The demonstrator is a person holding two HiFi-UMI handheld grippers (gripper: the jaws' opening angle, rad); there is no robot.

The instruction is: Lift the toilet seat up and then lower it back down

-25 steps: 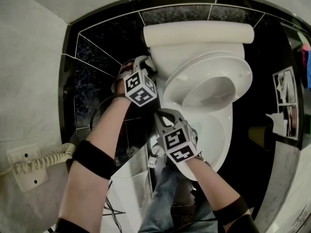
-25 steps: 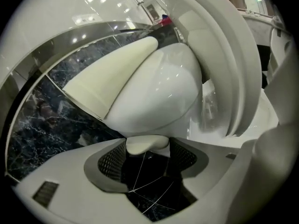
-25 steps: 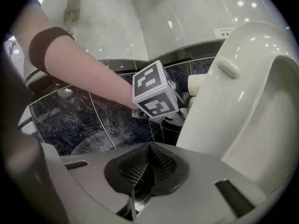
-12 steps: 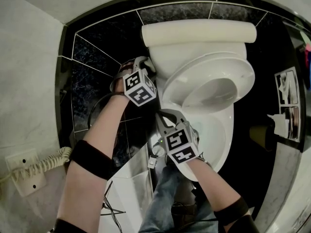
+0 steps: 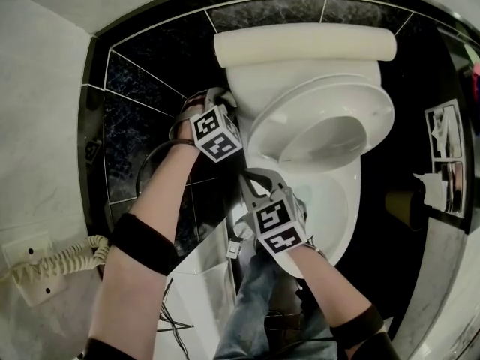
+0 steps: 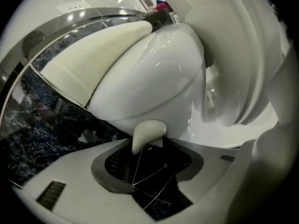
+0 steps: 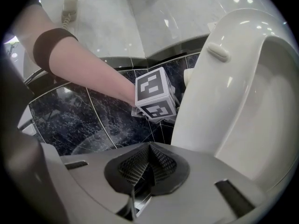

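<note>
The toilet seat (image 5: 315,100) stood partly raised, tilted up off the bowl (image 5: 334,201) toward the cream tank lid (image 5: 304,45) behind it. In the right gripper view its underside (image 7: 219,106) rose steeply at the right, with a small oval bumper (image 7: 218,52) near the top edge.

The left gripper (image 5: 219,100) was at the toilet's left side, close to the back of the seat and in front of the dark marbled wall tiles (image 5: 150,81). In its own view the fingers (image 6: 117,164) were spread. They had just been closing. A small off-white nub (image 6: 148,132) of the toilet stood in the gap at their far end. It sat nearer the left finger, and the right one was clear of it, so no firm pinch showed. Past the nub, the white rounded body of the toilet filled most of that view.

The right gripper (image 5: 259,180) hung lower, just beside the left front of the bowl. Its fingers (image 7: 135,164) were pressed together with nothing between them. They pointed toward the tiles and the left gripper's marker cube (image 7: 154,97), with the seat's underside just to the right.

A coiled phone cord (image 5: 64,255) lay against the pale wall at the lower left.
</note>
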